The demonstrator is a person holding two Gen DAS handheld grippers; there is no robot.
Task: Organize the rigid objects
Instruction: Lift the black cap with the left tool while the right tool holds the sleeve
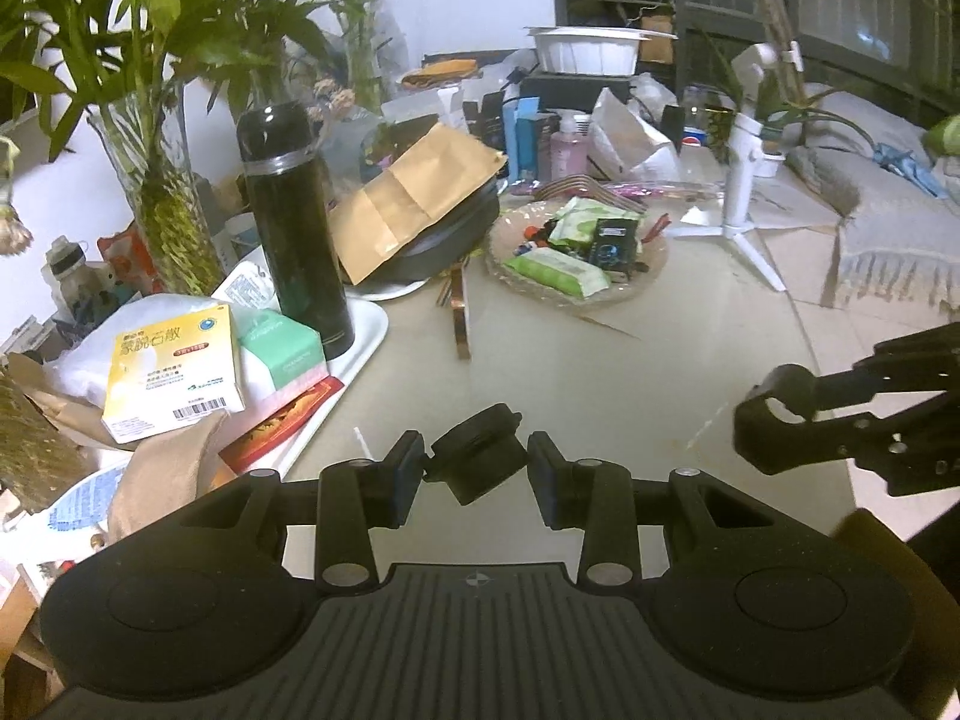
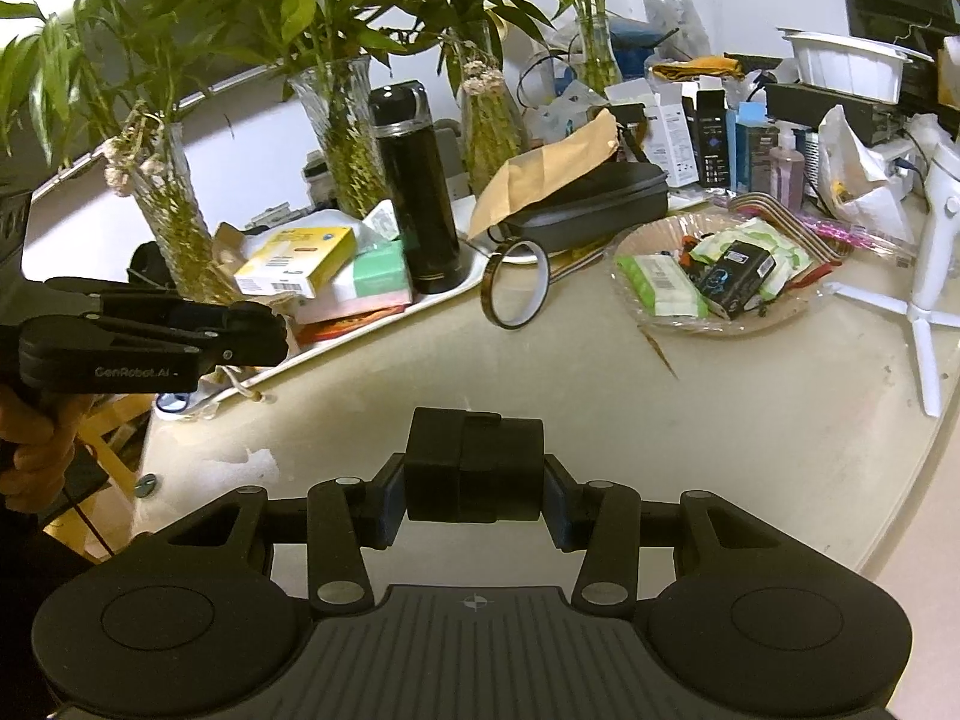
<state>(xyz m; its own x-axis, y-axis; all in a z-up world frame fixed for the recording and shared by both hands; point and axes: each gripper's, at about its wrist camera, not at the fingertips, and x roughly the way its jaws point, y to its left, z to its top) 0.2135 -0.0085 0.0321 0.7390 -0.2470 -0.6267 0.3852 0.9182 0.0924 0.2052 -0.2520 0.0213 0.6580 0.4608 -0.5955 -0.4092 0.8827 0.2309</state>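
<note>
Both grippers are loaded, nothing set down yet, so I'd judge the task mid-way at best. Left gripper [image 1: 477, 468] has its jaws clamped on a small black round part [image 1: 477, 461], tilted, held off the table [image 1: 600, 360]. Right gripper [image 2: 474, 489] has its jaws clamped on a black blocky part [image 2: 474, 471], also above bare tabletop, w/ the pads pressing both sides. Where these two go isn't obvious. Likely spots are the shallow bowl [image 2: 651, 240], already holding green packets and a dark box, or the white tray [image 2: 474, 267], w/ a black flask [image 2: 417, 186], yellow box [image 2: 294, 258] and other boxes on it. Still loose on the table: a tape ring [image 2: 516, 285] standing on edge just beside the tray, a white tripod stand [image 2: 927, 252], and lots of clutter at the back. Looks like plenty left to sort; the near half of the table is mostly bare.
</note>
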